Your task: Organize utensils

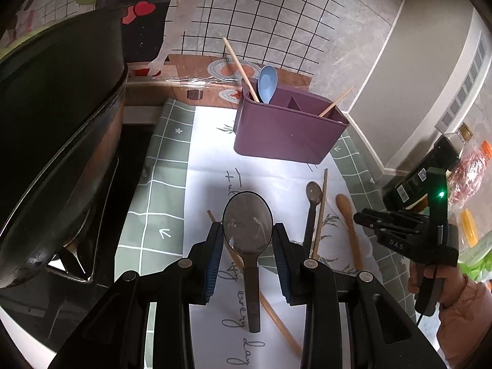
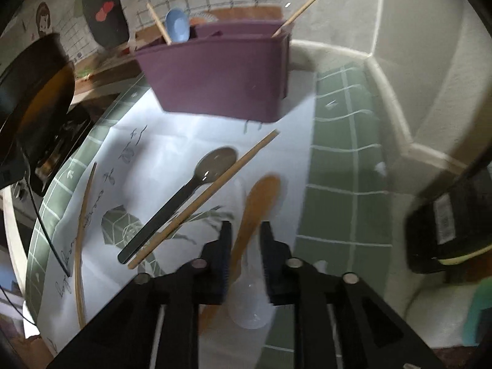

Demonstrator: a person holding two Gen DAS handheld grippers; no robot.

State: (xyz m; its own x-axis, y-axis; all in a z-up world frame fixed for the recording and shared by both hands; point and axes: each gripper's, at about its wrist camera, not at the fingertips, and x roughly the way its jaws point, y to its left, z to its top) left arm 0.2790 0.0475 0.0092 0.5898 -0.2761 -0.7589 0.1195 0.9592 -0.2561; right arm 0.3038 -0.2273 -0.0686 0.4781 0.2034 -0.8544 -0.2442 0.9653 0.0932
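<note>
utensils, loose, on white printed paper over a green grid mat; destination a purple plastic divided caddy (image 1: 289, 129).

left wrist view: large dark translucent plastic spoon (image 1: 247, 224), bowl sitting between the blue pads of the left gripper (image 1: 247, 240), handle running back toward 6 o'clock under the camera. pads stand just at the bowl's two edges; whether they press on it cannot be told. caddy lies at 12 to 1 o'clock from this gripper, well apart, already holding a pale blue plastic spoon (image 1: 267, 83) and wooden chopsticks. at 3 o'clock: the right gripper (image 1: 366, 220) in a person's hand, nose down over a light wooden spoon (image 1: 347, 224). small dark spoon (image 1: 312, 206) and one chopstick lie between the two grippers.

right wrist view (blurred): light wooden spoon (image 2: 256, 212), long axis from 1 o'clock (bowl) to 7 o'clock (handle), its neck passing between the fingers of the right gripper (image 2: 245, 240). jaws narrow, a sliver of gap each side; not seen to clamp. caddy (image 2: 221, 73) at 12 o'clock beyond. judgement: right hand is nearer this spoon; the fingers already straddle its axis.
</note>
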